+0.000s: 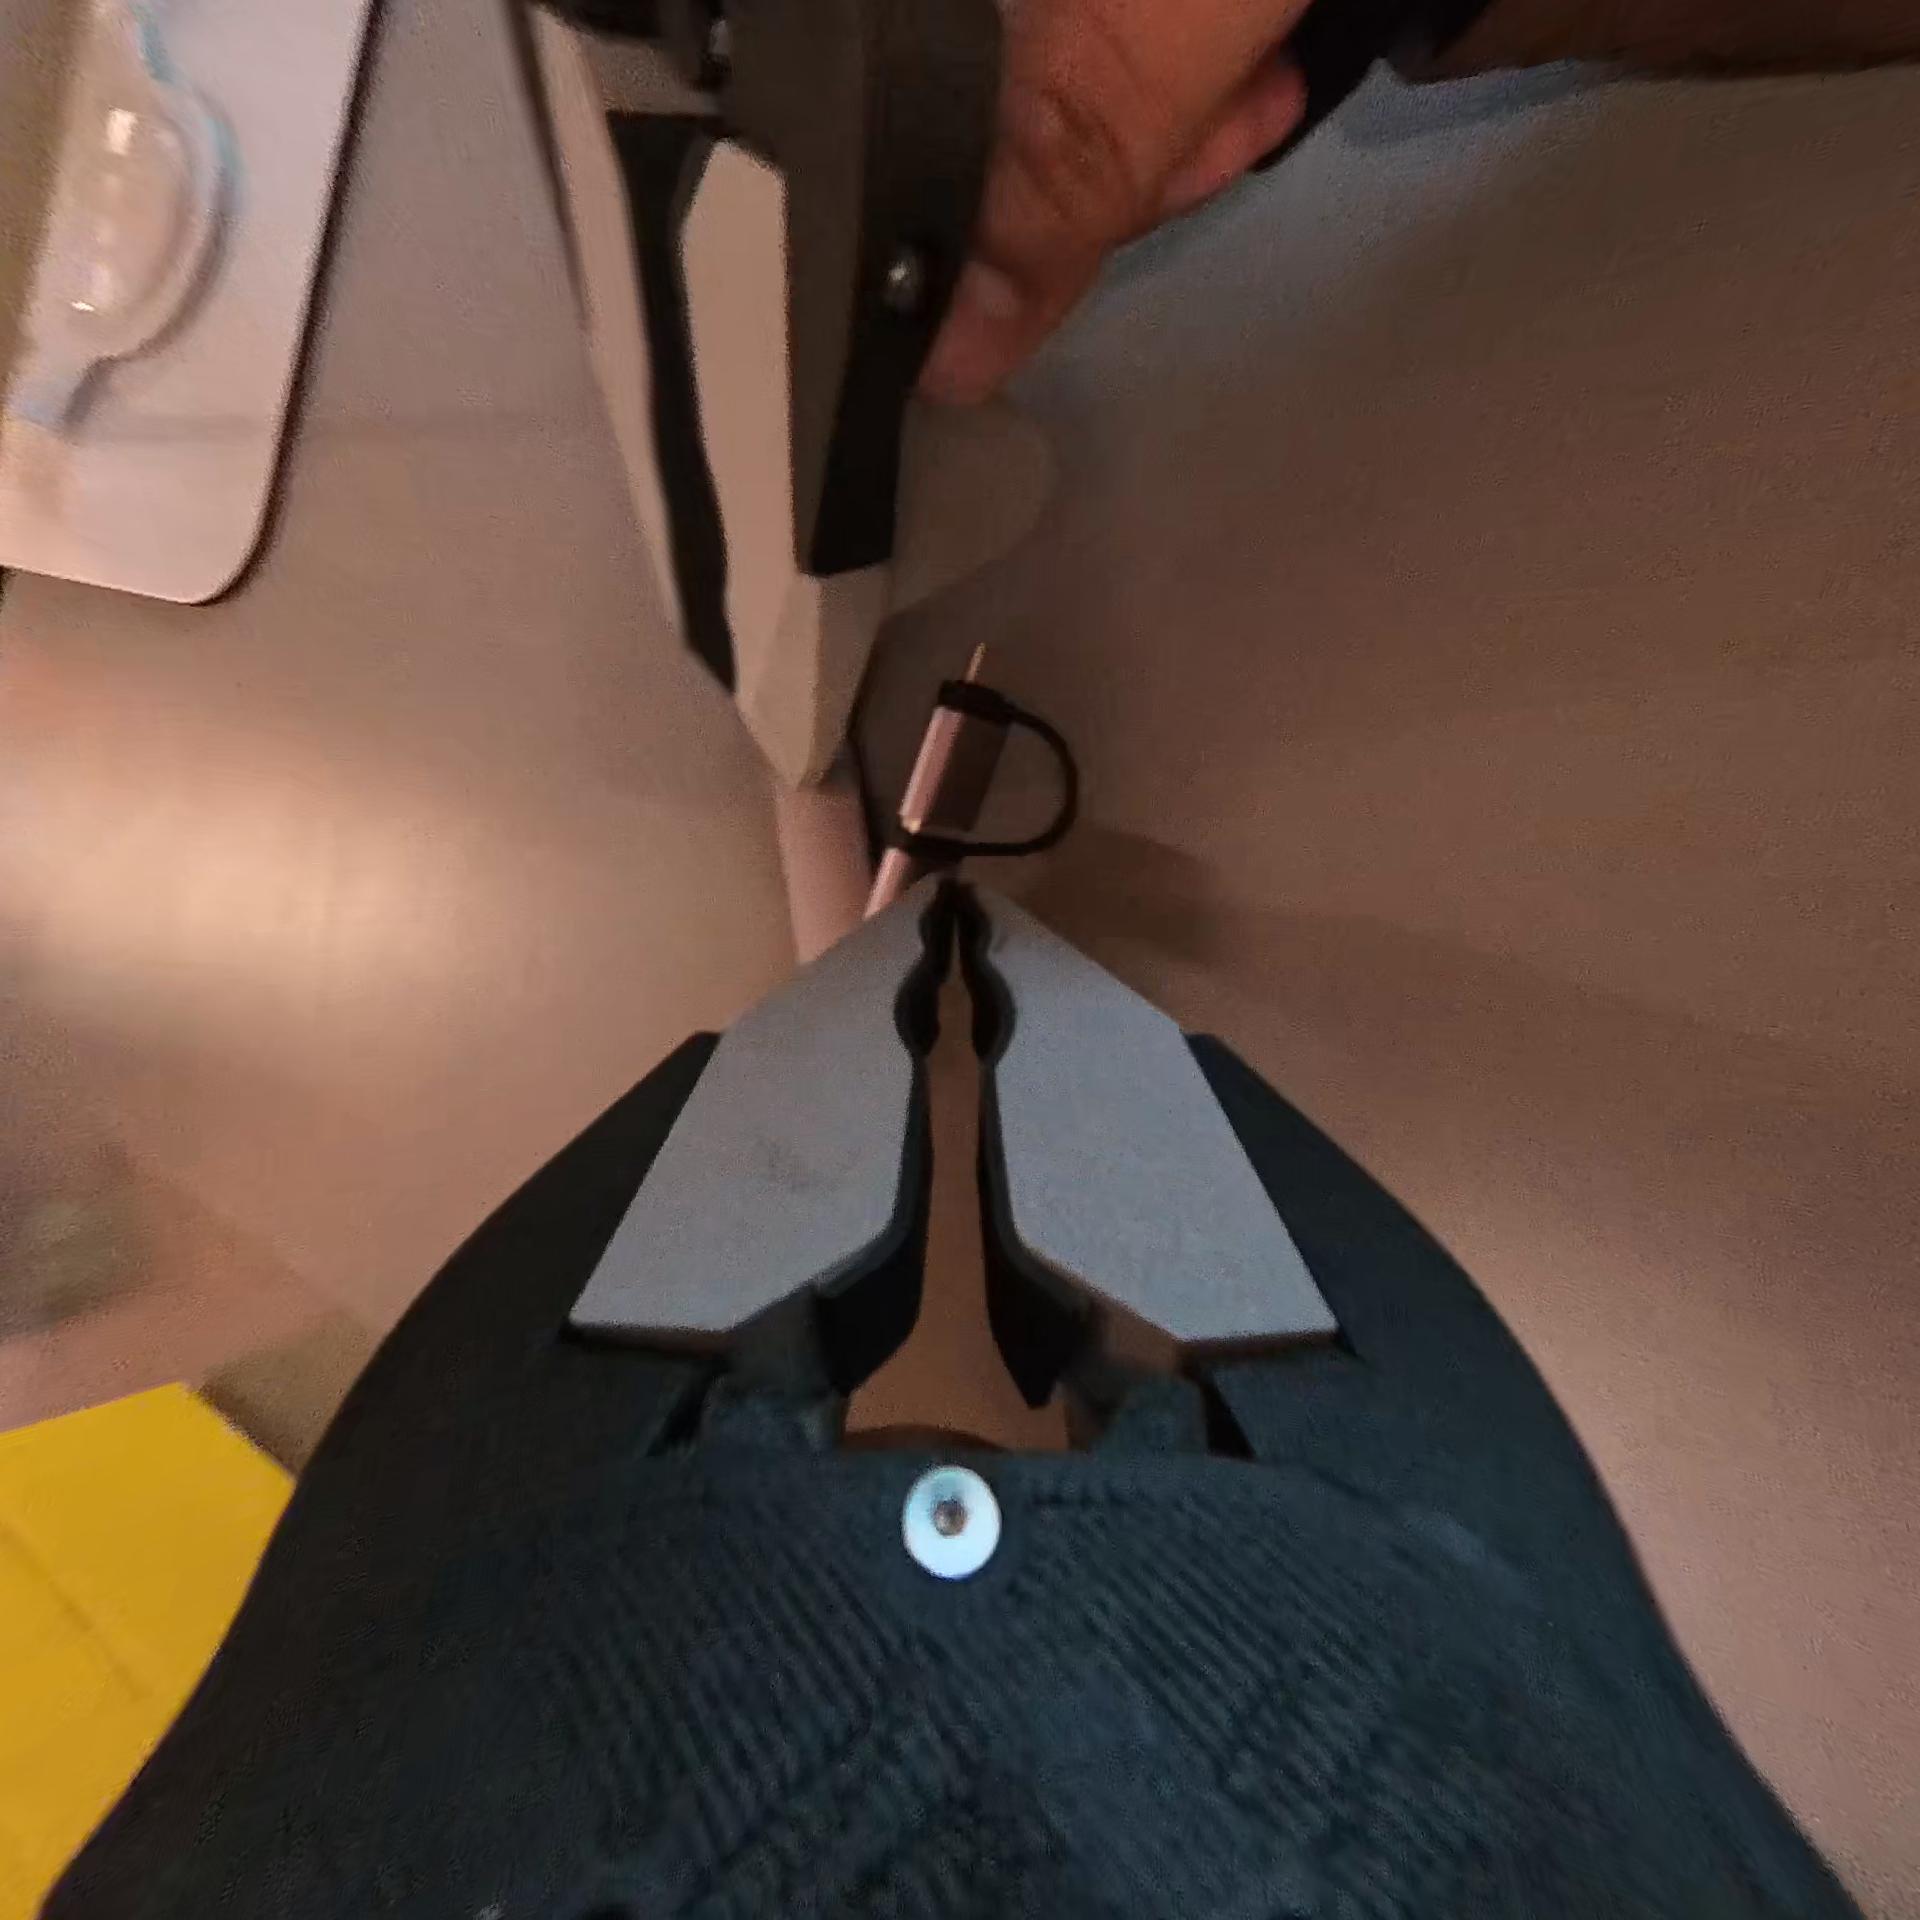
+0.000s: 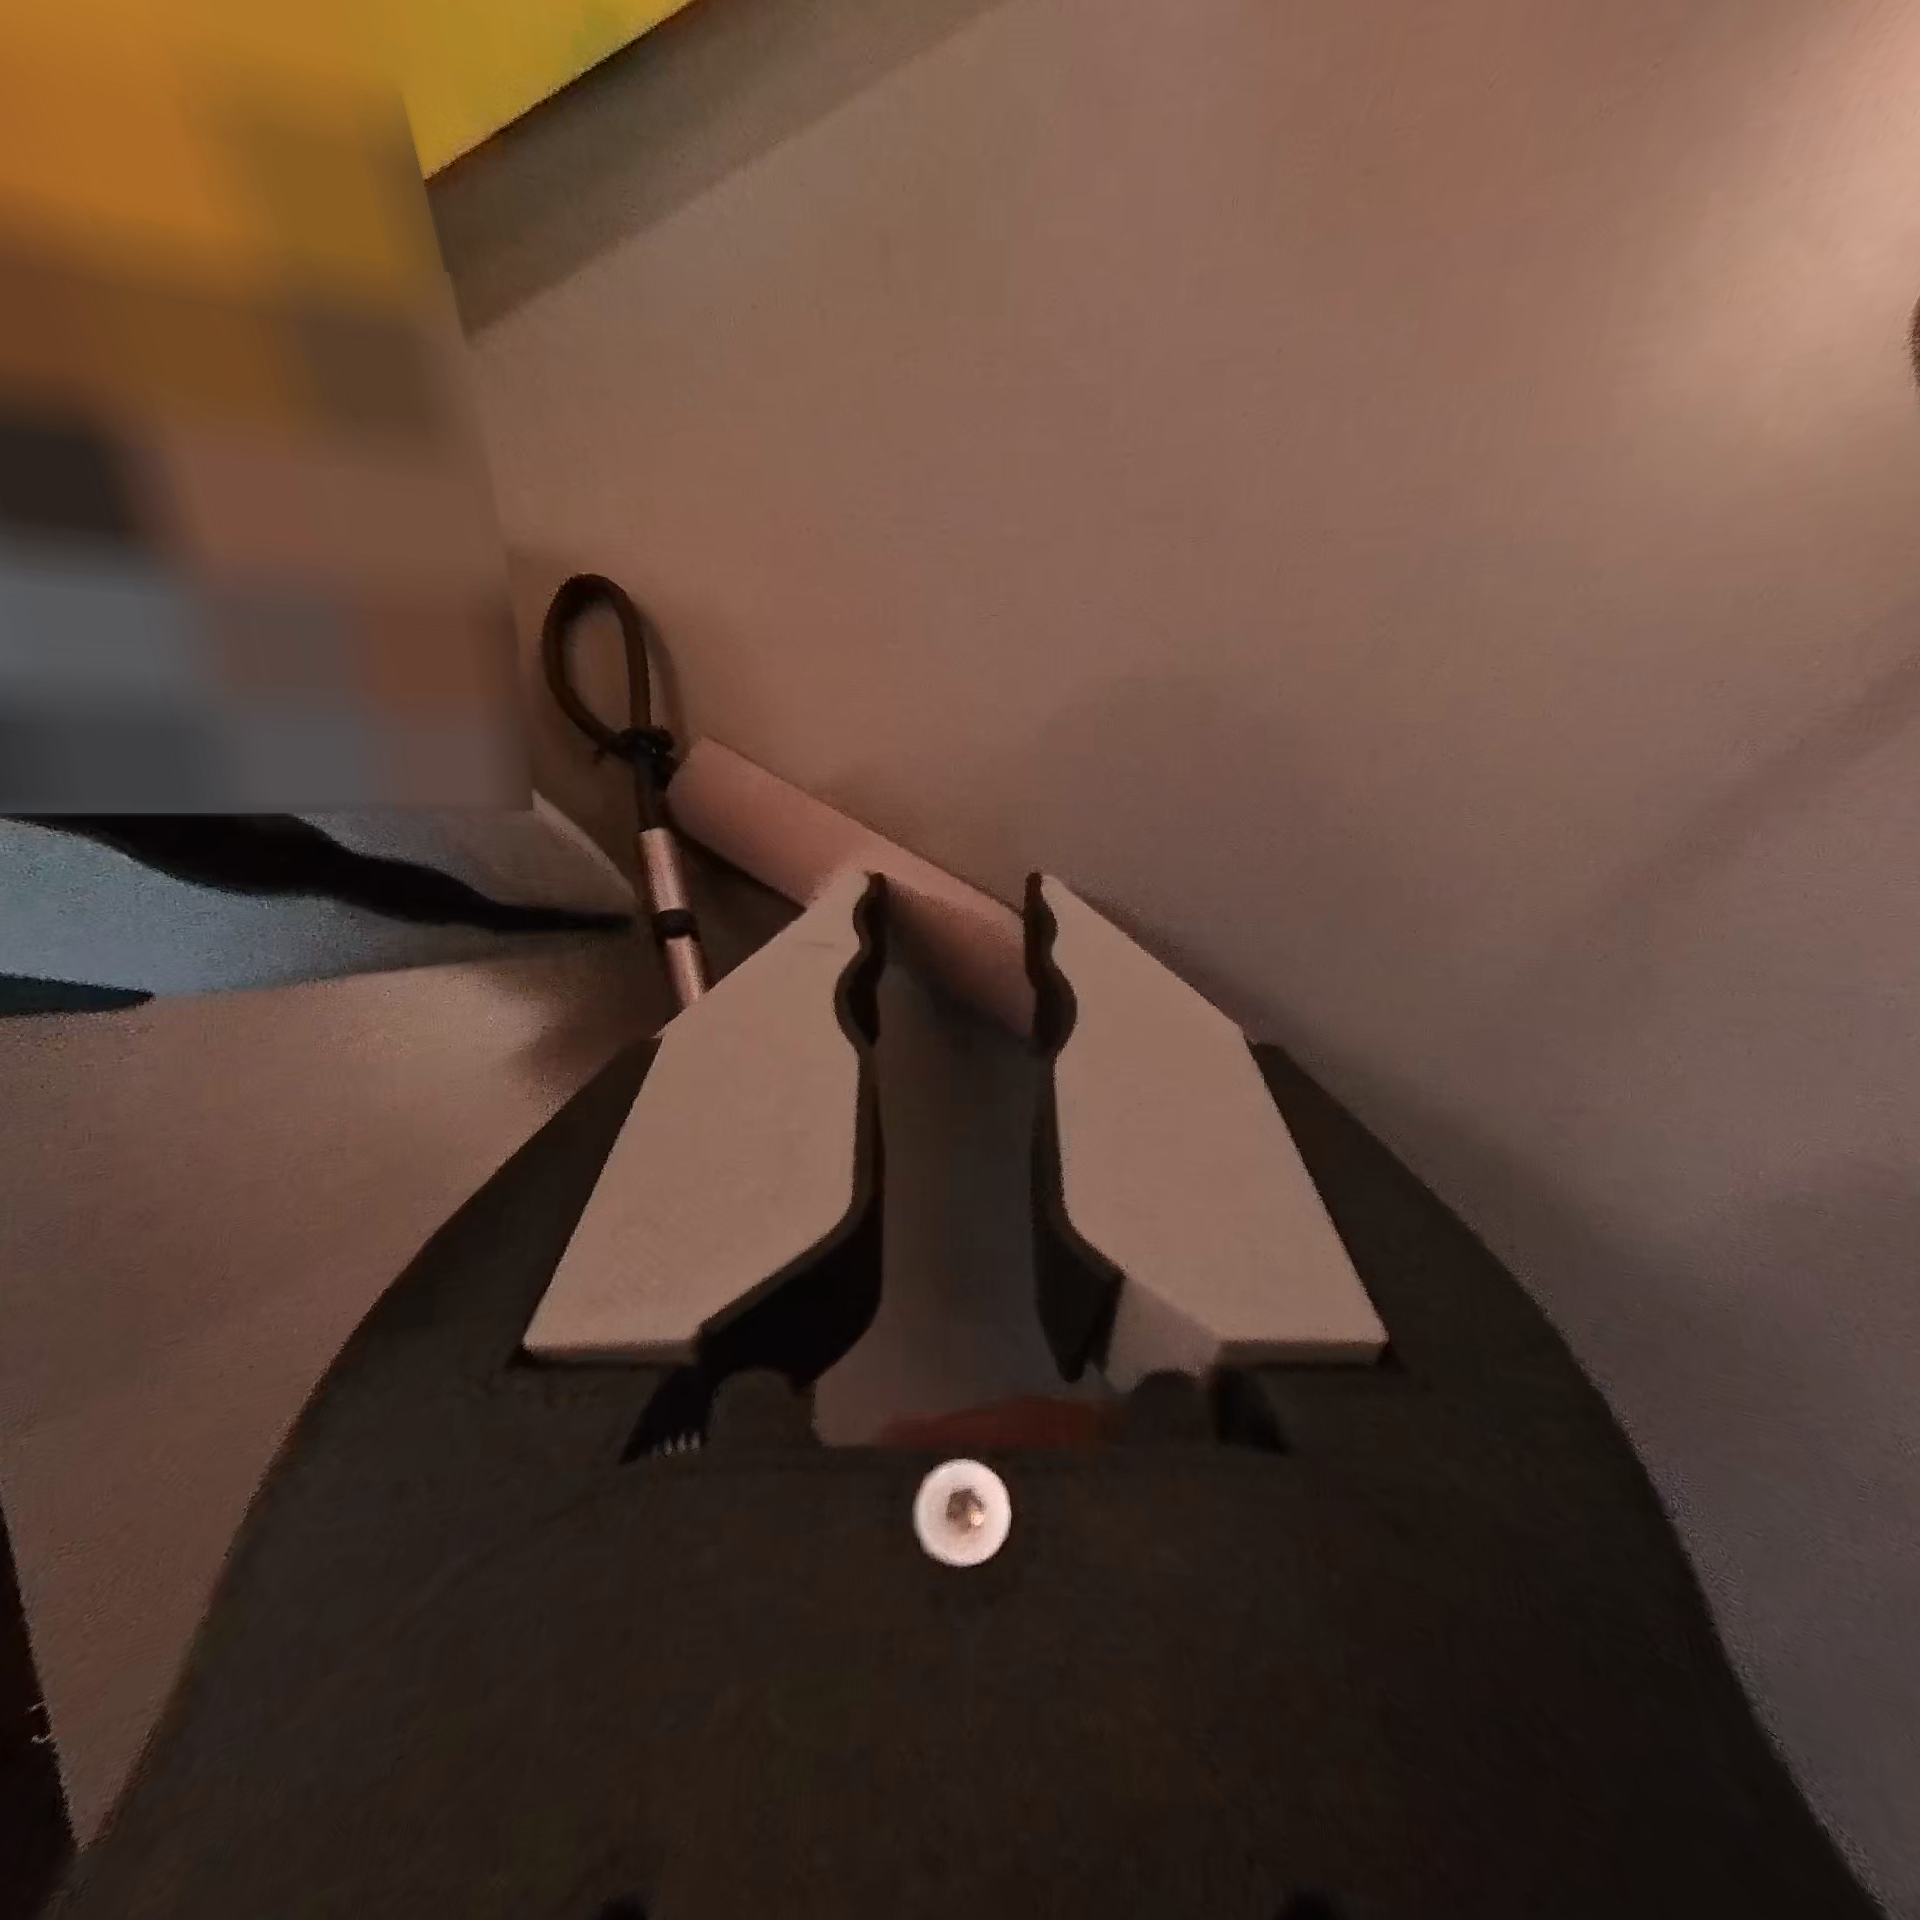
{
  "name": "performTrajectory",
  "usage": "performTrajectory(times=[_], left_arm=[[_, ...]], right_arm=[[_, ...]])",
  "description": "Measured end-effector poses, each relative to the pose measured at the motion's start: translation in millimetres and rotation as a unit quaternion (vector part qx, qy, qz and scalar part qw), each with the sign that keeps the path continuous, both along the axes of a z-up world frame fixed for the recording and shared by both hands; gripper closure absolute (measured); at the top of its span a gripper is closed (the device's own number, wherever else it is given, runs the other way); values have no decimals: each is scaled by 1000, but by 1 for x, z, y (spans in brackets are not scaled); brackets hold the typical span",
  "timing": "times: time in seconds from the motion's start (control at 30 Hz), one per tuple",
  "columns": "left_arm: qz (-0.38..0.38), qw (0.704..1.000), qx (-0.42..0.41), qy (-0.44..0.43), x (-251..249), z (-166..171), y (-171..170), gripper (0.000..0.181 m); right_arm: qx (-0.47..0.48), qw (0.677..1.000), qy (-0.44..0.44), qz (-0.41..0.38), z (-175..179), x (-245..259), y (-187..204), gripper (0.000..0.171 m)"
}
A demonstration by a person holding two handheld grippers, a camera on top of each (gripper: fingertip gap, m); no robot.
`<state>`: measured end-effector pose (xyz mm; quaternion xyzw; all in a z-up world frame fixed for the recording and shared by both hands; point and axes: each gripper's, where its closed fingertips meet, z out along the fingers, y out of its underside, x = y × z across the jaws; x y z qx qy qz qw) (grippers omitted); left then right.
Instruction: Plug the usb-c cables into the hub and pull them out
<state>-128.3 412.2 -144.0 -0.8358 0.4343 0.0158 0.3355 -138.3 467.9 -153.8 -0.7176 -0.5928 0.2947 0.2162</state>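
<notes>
My left gripper (image 1: 951, 902) is shut on the lower end of a rose-gold USB-C plug (image 1: 948, 764) with a black tether loop (image 1: 1051, 790). The plug's bare tip (image 1: 977, 657) points away from me and is in no port. The white hub (image 1: 826, 862) lies just left of the plug. My right gripper (image 2: 951, 899) has its fingers on either side of the long white hub (image 2: 769, 805) and holds its near end. In the right wrist view the plug (image 2: 668, 904) and its loop (image 2: 603, 665) stand beside the hub's far end. The right gripper (image 1: 805, 665) also shows in the left wrist view, held by a hand (image 1: 1101, 177).
A white blister-pack card (image 1: 156, 343) lies at the upper left on the beige table (image 1: 1455, 727). A yellow object (image 1: 114, 1621) sits at the lower left and shows again in the right wrist view (image 2: 540, 73).
</notes>
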Motion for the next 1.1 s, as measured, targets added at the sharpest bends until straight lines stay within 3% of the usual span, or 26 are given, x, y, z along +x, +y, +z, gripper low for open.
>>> performTrajectory(times=[0.03,0.17,0.23,0.3,0.43,0.47,0.53,0.8,0.93,0.97,1.0,1.1], left_arm=[[9,1000,11,-2,-4,4,2,181],[70,993,77,-57,-28,39,11,178],[55,992,64,-89,-22,45,3,167],[25,996,31,-85,-10,36,-5,156],[-3,1000,5,11,0,3,-1,142],[-2,1000,0,28,0,-5,2,143],[15,999,8,44,-3,-12,13,163],[48,997,32,-44,-32,12,-2,165],[-15,993,49,-105,-13,16,-16,167],[-39,991,60,-116,-5,20,-20,167],[-60,988,79,-118,0,24,-22,167],[-85,985,106,-104,0,30,-24,167]], right_arm=[[-7,1000,0,-4,0,2,1,151],[-39,999,3,-23,-1,6,5,163],[-40,999,2,-24,0,6,6,164],[-31,999,0,-23,0,5,5,164],[-16,1000,-3,-20,0,5,4,166],[-16,1000,-2,-21,0,5,4,166],[-16,1000,-1,-23,-1,5,5,170],[62,996,-46,-35,-6,15,19,171],[109,993,-29,30,5,7,3,171],[125,990,-19,63,9,5,-5,148],[141,985,-13,94,11,4,-12,136],[204,969,-20,137,9,8,-17,131]])
